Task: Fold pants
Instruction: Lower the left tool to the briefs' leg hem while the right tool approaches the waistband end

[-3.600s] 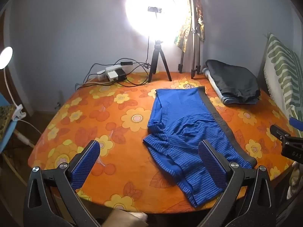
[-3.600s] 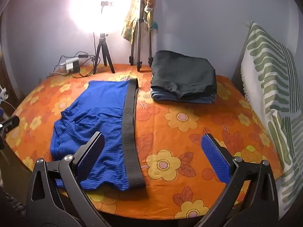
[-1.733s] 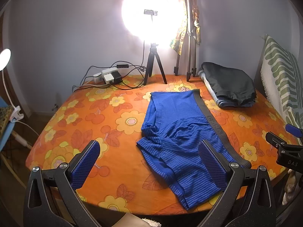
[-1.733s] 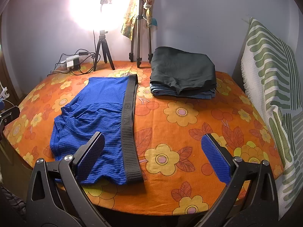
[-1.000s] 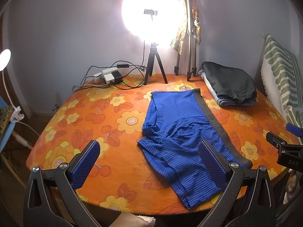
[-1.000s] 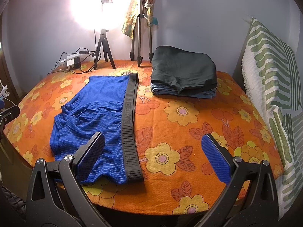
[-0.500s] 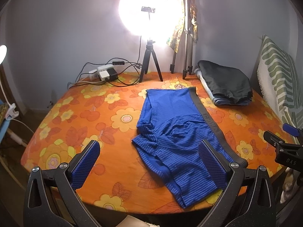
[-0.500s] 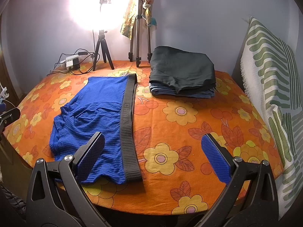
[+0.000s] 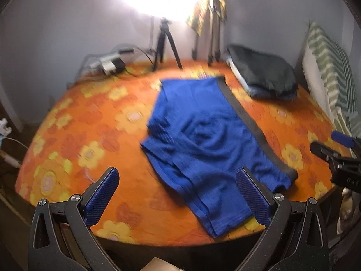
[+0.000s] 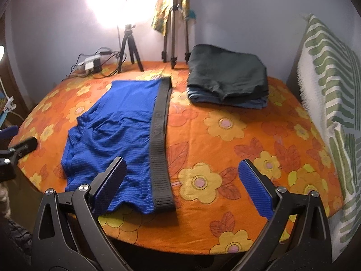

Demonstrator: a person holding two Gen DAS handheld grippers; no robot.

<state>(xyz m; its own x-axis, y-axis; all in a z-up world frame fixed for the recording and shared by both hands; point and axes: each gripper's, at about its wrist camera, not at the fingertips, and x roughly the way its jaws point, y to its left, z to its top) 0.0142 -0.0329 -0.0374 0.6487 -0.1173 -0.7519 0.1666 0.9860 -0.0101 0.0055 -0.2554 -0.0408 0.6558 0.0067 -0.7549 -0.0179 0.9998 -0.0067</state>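
Blue striped shorts (image 9: 203, 140) with a dark grey waistband (image 9: 252, 126) lie spread and slightly rumpled on the orange flowered table (image 9: 90, 135). In the right wrist view the shorts (image 10: 112, 131) lie left of centre, with the waistband (image 10: 160, 135) along their right side. My left gripper (image 9: 178, 192) is open and empty, above the table's near edge by the leg hems. My right gripper (image 10: 182, 185) is open and empty, above the near edge just right of the waistband. The right gripper also shows at the right edge of the left wrist view (image 9: 334, 158).
A stack of folded dark clothes (image 10: 227, 79) sits at the back right. A ring light on a tripod (image 10: 128, 45), a second tripod (image 10: 173, 33) and a power strip with cables (image 10: 92, 65) stand at the back. A green striped cloth (image 10: 334, 103) hangs at the right.
The left wrist view has shifted left and tilted, and it is blurred by motion. The shorts have not moved. Both grippers stay open.
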